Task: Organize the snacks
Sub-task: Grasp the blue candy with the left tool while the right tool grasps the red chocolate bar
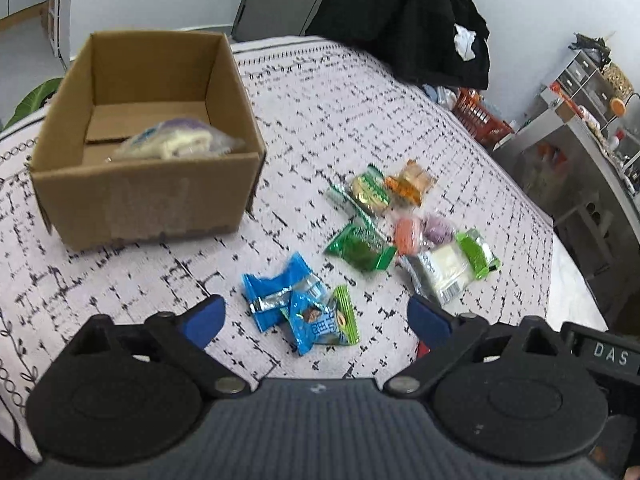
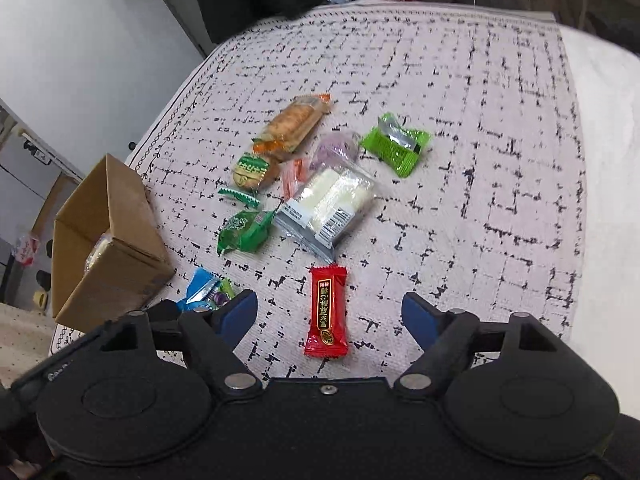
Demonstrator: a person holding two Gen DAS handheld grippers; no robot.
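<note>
Matt brown corrugated cardboard on the box [image 1: 148, 196], raw edges showing; beneath it a woven tablecloth [image 1: 320, 120], rough-textured and dull; at two o'clock from the box, glossy foil on the green packet [image 1: 362, 248]; crinkled shiny blue wrappers [image 1: 280, 300] nearer; clear, slick plastic film on the white snack pack [image 2: 328, 204]; the red bar wrapper [image 2: 326, 312] gleams; blue rubbery pads [image 2: 240, 316] on matt black plastic arms; brushed steel cabinet [image 1: 560, 168] at three o'clock.
</note>
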